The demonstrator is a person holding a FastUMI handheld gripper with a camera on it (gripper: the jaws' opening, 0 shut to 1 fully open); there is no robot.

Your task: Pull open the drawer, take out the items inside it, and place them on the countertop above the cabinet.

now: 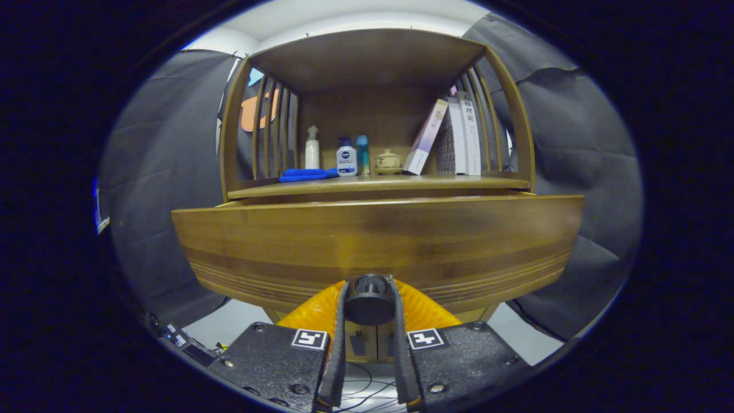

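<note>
Fingers of the gripper were clamped on the round knob of the drawer, whose wooden front stood out from the cabinet. On the countertop beyond sat a blue cloth, bottles, a lidded cup and leaning books with Chinese spine lettering, too small to read.

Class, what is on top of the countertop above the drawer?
On the countertop: a blue cloth, three bottles, a small lidded pot and leaning books. The drawer front hides the drawer's contents. Jaws grip the knob.
</note>
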